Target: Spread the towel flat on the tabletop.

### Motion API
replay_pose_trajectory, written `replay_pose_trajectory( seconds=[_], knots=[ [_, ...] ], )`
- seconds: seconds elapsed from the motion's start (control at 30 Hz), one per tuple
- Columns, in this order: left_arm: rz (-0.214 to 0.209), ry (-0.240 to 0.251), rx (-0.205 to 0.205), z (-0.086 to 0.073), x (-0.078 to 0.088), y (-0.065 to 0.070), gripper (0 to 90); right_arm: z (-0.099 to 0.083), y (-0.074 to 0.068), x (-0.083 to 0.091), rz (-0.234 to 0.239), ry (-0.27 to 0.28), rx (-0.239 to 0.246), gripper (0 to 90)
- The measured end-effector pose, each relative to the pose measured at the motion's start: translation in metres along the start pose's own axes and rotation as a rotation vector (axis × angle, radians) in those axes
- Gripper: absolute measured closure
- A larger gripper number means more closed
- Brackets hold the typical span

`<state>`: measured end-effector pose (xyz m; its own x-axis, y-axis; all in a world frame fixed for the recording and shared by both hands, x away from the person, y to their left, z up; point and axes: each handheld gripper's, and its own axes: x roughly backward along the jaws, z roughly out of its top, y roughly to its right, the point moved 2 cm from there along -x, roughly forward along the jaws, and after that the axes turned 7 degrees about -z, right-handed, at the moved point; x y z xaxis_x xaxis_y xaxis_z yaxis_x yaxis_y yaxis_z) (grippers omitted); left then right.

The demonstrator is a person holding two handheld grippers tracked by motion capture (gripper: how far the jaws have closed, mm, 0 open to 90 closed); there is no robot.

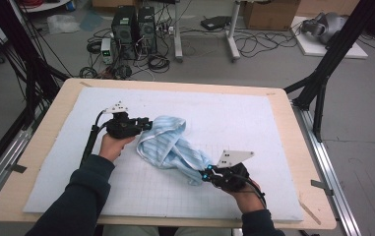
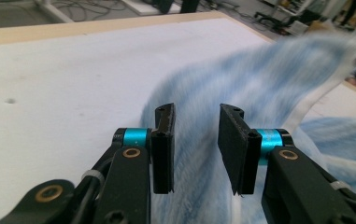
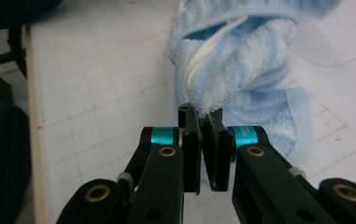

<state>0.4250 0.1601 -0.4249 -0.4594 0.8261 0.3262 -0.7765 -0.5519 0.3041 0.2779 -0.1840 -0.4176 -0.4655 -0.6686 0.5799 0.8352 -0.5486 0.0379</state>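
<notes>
Here, at the left of the high view, the person's left hand (image 1: 112,144) wraps the left gripper (image 1: 145,124) from below, its dark-sleeved forearm coming up from the bottom edge and the gripper pointing level toward the right. The jaws stand apart with a clear gap; in the left gripper view the blue-and-white striped towel (image 2: 278,84) lies between and beyond them, and the pads do not press on it. One grey three-cornered plate sits on top of this gripper, and one black cable trails back from it along the forearm.

In the middle, the one towel (image 1: 172,147) lies bunched and twisted on the white mat (image 1: 234,113), which covers the wooden table (image 1: 303,162). It runs from beside the left gripper's tip down to the right gripper.

At the right, the right hand (image 1: 246,194) holds the right gripper (image 1: 205,173) pointing left and slightly away from the person. Its jaws are clamped tight on a pinch of the towel's edge, as the right gripper view shows. It too bears one grey plate.

In all: two hands, two grippers, one towel, one mat.
</notes>
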Motion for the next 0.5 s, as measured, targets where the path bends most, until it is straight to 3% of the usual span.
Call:
replay_pose_trajectory(
  seconds=[0.13, 0.2, 0.27, 0.3, 0.37, 0.5],
  knots=[
    [0.012, 0.005, -0.009, 0.002, 0.006, 0.0, 62.2, -0.003, -0.001, 0.002, -0.035, -0.016, 0.006, 81.7],
    [0.014, 0.025, -0.02, 0.002, 0.009, 0.003, 58.5, -0.002, 0.001, 0.003, -0.066, -0.003, -0.006, 69.6],
    [0.013, 0.037, -0.015, -0.001, 0.013, 0.006, 49.4, 0.005, 0.004, 0.009, -0.132, 0.027, -0.031, 55.4],
    [0.01, 0.042, -0.015, -0.003, 0.015, 0.006, 49.4, 0.005, 0.004, 0.009, -0.132, 0.027, -0.031, 55.4],
    [0.007, 0.048, -0.018, -0.006, 0.02, 0.008, 44.4, 0.01, 0.007, 0.014, -0.18, 0.051, -0.031, 47.7],
    [0.003, 0.072, -0.034, -0.008, 0.029, 0.015, 36.3, 0.023, 0.015, 0.021, -0.245, 0.102, -0.063, 46.7]
  ],
)
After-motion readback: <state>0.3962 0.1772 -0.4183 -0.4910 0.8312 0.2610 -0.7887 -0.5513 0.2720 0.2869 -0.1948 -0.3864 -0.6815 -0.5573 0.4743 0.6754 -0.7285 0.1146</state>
